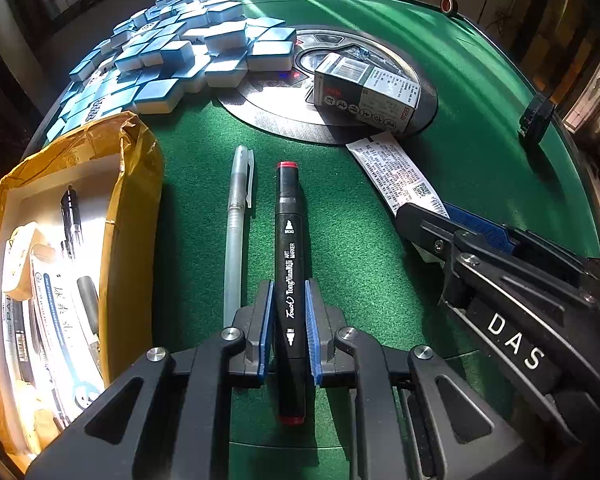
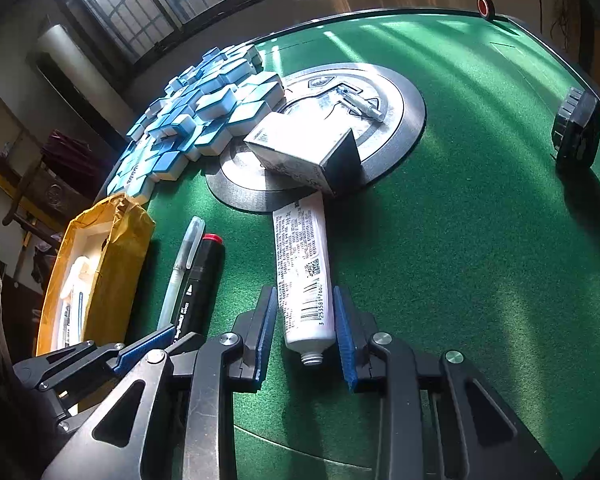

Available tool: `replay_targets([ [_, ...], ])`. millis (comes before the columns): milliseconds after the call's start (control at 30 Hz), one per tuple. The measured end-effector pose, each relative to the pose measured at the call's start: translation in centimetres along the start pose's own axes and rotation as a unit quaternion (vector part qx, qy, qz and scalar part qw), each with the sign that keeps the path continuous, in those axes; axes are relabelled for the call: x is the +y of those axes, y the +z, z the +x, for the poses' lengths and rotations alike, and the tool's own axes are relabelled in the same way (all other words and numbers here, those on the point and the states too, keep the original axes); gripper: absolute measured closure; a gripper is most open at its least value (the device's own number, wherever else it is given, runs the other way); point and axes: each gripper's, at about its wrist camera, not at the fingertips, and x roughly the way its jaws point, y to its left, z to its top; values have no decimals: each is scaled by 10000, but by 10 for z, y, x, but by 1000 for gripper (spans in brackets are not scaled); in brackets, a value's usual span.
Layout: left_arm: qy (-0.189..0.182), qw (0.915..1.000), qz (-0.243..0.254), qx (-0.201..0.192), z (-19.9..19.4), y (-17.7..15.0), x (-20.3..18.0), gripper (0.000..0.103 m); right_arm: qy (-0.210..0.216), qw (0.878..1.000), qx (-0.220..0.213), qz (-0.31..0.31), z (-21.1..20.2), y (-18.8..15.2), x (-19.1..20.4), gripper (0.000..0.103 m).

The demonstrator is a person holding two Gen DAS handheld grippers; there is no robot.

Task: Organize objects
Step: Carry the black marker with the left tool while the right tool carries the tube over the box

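A black art marker (image 1: 288,216) with red ends lies on the green felt, and my left gripper (image 1: 288,286) is shut on its lower half. A clear pen (image 1: 236,216) lies just left of it, apart from the pads. In the right wrist view a white printed tube (image 2: 300,248) without a cap lies between the blue pads of my right gripper (image 2: 304,292). Those pads stand beside the tube with thin gaps, so the gripper is open. At the left stands a box wrapped in yellow tape (image 1: 136,168), with pens and packets inside.
A heap of blue and white mahjong tiles (image 1: 180,52) fills the far left. A small printed carton (image 1: 364,88) sits on the table's round centre plate (image 1: 284,120). A black round object (image 2: 578,128) stands near the right rim.
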Motion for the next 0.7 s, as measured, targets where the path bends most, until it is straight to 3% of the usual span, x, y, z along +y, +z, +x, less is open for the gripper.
replay_targets([
  [100,-57,10000,-1,12,-2,-3,1,90,-306,9991,-57,-298,1,-3,10,79],
  [233,-192,9997,-140,-109,-11,-8,7,91,-361,9986,-90,-375,0,-5,13,80],
  [367,-242,9988,-275,-312,-25,-9,15,90,-87,9997,-78,-237,-1,-4,10,81],
  [567,-646,9955,-591,-349,-37,-11,32,90,281,9993,-132,-215,-5,-5,13,81],
  [700,-765,9939,-686,-389,-43,-16,35,90,338,9987,-157,-340,-6,-8,21,82],
])
